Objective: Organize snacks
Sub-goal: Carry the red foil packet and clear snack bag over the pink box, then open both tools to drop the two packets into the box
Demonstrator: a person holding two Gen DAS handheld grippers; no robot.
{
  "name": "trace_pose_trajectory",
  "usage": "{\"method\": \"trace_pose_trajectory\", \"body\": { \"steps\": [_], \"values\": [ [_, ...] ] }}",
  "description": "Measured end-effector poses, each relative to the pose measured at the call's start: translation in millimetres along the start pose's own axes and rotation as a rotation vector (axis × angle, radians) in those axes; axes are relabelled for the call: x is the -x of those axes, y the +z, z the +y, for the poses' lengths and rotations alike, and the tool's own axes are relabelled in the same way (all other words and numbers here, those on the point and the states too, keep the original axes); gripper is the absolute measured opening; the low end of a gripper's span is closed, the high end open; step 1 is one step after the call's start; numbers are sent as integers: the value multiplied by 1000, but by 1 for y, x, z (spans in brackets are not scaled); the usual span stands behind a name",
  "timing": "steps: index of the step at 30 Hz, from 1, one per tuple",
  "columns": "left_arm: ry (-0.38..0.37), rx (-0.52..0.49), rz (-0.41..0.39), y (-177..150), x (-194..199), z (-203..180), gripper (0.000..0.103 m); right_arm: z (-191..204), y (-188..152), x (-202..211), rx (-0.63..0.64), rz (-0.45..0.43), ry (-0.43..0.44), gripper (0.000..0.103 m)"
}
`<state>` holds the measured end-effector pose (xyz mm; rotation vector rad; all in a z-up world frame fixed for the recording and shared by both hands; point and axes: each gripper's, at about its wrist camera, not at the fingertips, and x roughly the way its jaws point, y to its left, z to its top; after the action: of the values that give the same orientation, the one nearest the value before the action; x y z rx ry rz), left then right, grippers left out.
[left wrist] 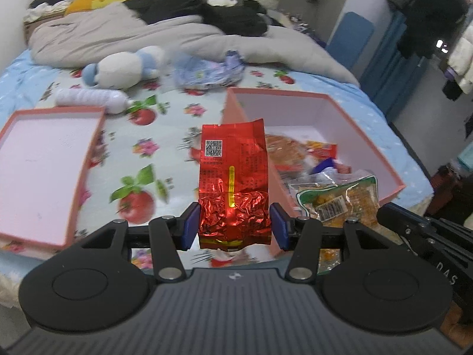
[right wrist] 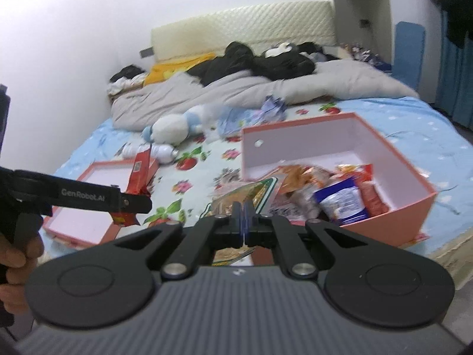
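Note:
My left gripper (left wrist: 235, 224) is shut on the crumpled lower part of a red foil packet (left wrist: 233, 171), which stands upright above the flowered bedsheet. From the right wrist view that packet (right wrist: 139, 174) hangs over the pink lid (right wrist: 97, 177). My right gripper (right wrist: 243, 216) is shut on a clear, green-edged snack bag (right wrist: 236, 195) of orange pieces, beside the near left corner of the open pink box (right wrist: 325, 130). In the left wrist view the same bag (left wrist: 340, 198) hangs by that box (left wrist: 325, 109). Several snack packs lie inside the box.
The pink lid (left wrist: 44, 162) lies open side up at the left. A plush toy (left wrist: 124, 65), a white bottle (left wrist: 91, 97) and a purple-blue wrapper (left wrist: 207, 71) lie beyond. A grey duvet (left wrist: 118, 35) and black clothes cover the far bed. A hand (right wrist: 17, 254) grips the left tool.

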<state>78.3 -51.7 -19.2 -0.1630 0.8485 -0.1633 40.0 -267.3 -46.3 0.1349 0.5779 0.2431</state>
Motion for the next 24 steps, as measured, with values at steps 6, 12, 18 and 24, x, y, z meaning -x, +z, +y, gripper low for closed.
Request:
{"method": "trace_pose_trajectory", "body": {
  "steps": [6, 12, 18, 24],
  "values": [
    [-65, -43, 16, 16, -14, -36, 56, -30, 7, 5, -54, -13, -57, 3],
    [-94, -79, 57, 33, -45, -59, 56, -58, 13, -13, -99, -10, -80, 3],
    [-107, -102, 94, 58, -92, -73, 56, -81, 25, -45, -104, -5, -93, 3],
    [-126, -125, 139, 80, -145, -85, 56, -106, 32, -86, -135, 42, -102, 3]
  ]
}}
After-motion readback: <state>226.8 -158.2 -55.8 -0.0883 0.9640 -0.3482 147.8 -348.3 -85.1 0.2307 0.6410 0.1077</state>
